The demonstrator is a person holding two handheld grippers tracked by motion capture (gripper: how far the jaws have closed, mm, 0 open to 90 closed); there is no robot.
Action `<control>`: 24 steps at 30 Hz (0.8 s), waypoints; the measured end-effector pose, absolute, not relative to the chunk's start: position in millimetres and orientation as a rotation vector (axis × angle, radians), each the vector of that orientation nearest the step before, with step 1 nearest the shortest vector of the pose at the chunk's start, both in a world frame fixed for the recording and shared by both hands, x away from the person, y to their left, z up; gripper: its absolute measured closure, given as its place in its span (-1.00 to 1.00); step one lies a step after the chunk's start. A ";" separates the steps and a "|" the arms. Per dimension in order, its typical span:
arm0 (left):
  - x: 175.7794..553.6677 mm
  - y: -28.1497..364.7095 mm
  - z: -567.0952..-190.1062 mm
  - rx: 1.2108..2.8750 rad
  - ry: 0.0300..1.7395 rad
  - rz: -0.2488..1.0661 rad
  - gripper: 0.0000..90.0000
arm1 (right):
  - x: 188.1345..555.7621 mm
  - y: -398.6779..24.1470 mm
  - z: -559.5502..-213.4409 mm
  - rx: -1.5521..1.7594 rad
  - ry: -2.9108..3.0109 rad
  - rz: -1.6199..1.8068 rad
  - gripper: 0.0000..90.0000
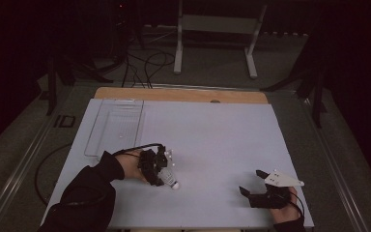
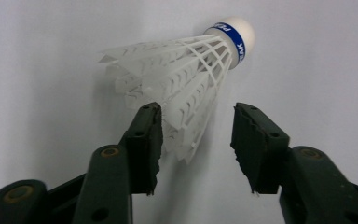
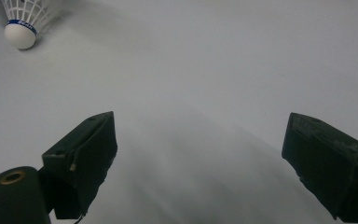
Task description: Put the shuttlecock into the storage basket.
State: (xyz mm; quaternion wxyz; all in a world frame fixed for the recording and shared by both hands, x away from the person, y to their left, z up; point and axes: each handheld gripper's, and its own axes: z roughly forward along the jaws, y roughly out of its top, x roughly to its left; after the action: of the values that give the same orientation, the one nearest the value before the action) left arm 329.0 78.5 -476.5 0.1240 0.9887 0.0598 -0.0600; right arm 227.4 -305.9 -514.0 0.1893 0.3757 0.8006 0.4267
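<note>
A white plastic shuttlecock [image 1: 173,182] with a blue band round its cork lies on its side on the white board [image 1: 212,135], front left of centre. My left gripper [image 1: 165,175] comes down over its skirt. In the left gripper view the shuttlecock [image 2: 186,79] has the lower edge of its skirt between my left gripper's [image 2: 196,116] jaws. The left jaw is at the skirt and the right jaw stands apart from it. My right gripper [image 1: 251,181] rests open at the front right, and its [image 3: 200,135] jaws are wide apart over bare board. The shuttlecock [image 3: 25,21] lies far off at the upper left of that view.
A clear plastic tray [image 1: 116,125] lies at the back left of the board. A wooden strip [image 1: 174,94] runs along the table's far edge. Beyond it stand a white frame [image 1: 217,29] and cables [image 1: 145,67] on the floor.
</note>
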 end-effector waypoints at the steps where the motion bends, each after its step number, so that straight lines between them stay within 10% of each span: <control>1: 329.0 78.5 -476.5 2.882 0.174 -0.175 0.27 | 227.4 -305.9 -514.0 1.056 2.251 1.200 -0.78; 24: 329.1 76.2 -471.1 2.836 0.095 -0.268 1.00 | 227.7 -306.7 -514.3 1.060 2.252 1.195 -0.78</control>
State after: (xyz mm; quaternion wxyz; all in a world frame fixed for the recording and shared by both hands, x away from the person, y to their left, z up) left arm 329.1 76.2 -471.1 0.1453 0.9844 0.0330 -0.0931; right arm 227.7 -306.7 -514.3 0.1888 0.3771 0.8009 0.4250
